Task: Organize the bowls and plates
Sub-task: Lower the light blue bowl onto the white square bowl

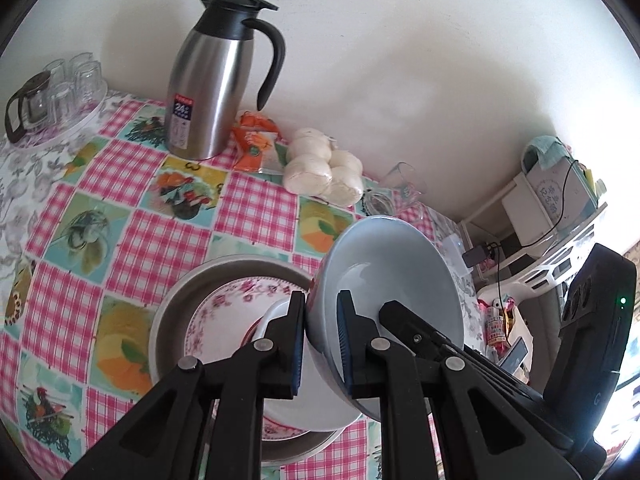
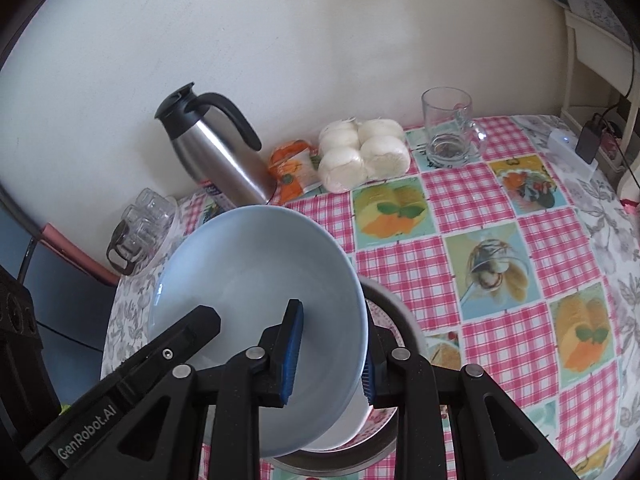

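Left of the left gripper (image 1: 320,344), the checked worktop (image 1: 132,236) lies bare out to its edge. That gripper is clamped on the left rim of the pale blue bowl (image 1: 396,272), one pad inside, one outside. The bowl hangs tilted above a metal pan (image 1: 180,300) holding a floral plate (image 1: 236,300). The right gripper (image 2: 328,356) pinches the opposite rim likewise. To its right, open worktop runs to a glass mug (image 2: 450,128) ahead by the wall.
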`<act>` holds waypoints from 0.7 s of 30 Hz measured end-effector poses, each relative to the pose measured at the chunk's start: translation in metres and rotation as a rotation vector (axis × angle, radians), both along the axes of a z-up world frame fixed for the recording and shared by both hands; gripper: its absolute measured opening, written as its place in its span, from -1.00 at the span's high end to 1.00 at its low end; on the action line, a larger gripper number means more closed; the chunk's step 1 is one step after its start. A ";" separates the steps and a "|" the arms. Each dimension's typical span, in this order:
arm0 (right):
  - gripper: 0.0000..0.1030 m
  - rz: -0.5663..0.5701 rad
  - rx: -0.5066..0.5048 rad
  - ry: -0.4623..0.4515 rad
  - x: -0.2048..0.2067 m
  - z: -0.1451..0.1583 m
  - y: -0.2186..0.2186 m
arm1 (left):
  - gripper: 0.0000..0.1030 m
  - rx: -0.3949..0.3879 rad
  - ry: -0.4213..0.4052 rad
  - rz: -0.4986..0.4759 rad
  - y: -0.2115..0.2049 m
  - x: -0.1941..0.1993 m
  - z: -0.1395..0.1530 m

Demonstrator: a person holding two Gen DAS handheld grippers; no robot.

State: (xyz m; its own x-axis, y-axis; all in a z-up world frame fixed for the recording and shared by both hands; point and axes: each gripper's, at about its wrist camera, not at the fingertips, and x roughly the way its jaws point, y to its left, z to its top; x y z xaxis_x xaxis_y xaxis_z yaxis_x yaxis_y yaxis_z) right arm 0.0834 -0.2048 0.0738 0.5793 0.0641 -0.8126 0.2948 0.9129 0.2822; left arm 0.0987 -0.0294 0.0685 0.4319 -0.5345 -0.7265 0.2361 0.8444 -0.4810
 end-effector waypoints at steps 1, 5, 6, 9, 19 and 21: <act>0.47 0.000 -0.001 0.003 0.000 -0.001 0.002 | 0.71 0.001 0.003 0.002 0.001 -0.001 -0.001; 0.47 -0.005 0.002 0.018 -0.002 -0.004 0.006 | 0.71 0.005 0.017 0.003 0.003 -0.004 -0.005; 0.47 -0.009 0.001 0.022 -0.003 -0.005 0.006 | 0.71 0.007 0.019 0.003 0.003 -0.005 -0.006; 0.47 -0.018 -0.008 0.030 -0.004 -0.005 0.005 | 0.71 0.017 0.031 0.003 0.001 -0.007 -0.010; 0.47 -0.012 -0.008 0.089 0.000 -0.024 0.009 | 0.71 0.036 0.087 0.028 0.004 -0.002 -0.028; 0.47 -0.007 -0.015 0.106 0.003 -0.029 0.011 | 0.71 0.048 0.095 0.035 0.004 -0.001 -0.032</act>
State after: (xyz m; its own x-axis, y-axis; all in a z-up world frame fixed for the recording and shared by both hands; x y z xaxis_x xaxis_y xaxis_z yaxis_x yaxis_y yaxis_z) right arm 0.0860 -0.1942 0.0451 0.4908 0.0475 -0.8700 0.3287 0.9146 0.2354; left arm 0.0980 -0.0254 0.0370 0.3771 -0.4841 -0.7896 0.1613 0.8738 -0.4587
